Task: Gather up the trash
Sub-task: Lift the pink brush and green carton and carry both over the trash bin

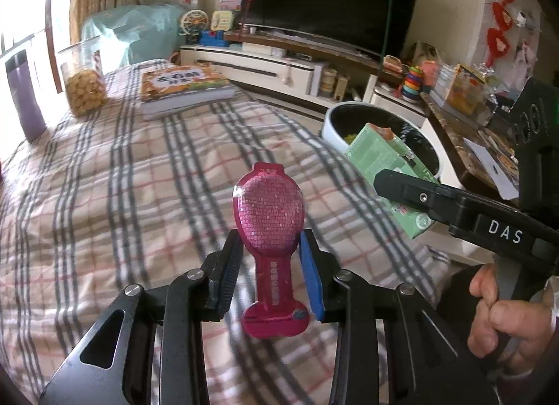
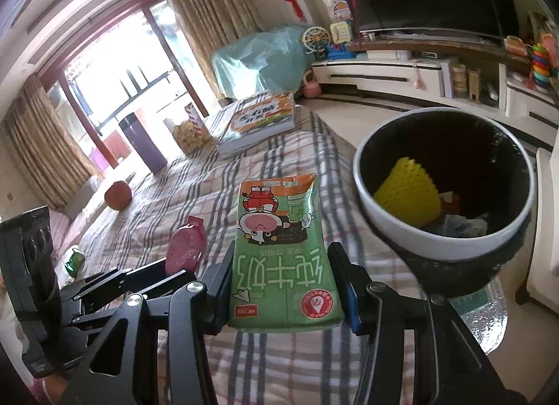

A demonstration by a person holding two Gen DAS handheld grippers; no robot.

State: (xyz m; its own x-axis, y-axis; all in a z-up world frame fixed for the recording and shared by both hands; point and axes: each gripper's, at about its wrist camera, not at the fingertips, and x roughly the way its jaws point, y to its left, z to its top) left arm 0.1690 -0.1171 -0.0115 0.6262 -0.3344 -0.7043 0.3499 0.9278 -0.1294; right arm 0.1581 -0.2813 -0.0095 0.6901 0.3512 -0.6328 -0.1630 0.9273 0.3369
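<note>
My left gripper [image 1: 269, 265] is shut on a magenta spoon-shaped plastic wrapper [image 1: 269, 209], held upright above the plaid bedspread [image 1: 122, 202]. The same wrapper [image 2: 183, 246] shows at the left of the right wrist view. My right gripper [image 2: 283, 286] is shut on a green milk carton [image 2: 279, 230], gripped across its sides and lifted off the bed. In the left wrist view that carton [image 1: 380, 153] hangs in front of the white bin [image 1: 332, 122]. The bin [image 2: 401, 233] stands just right of the carton, with a yellow foam net [image 2: 408, 192] and other scraps inside.
On the bed lie a thick book [image 1: 185, 87], a cookie jar [image 1: 84, 87], a purple tumbler [image 1: 24, 97], a round red fruit [image 2: 118, 195] and a small green wrapper [image 2: 75, 260]. A TV stand [image 1: 279, 62] lines the far wall. A person's hand [image 1: 499, 317] grips the right tool.
</note>
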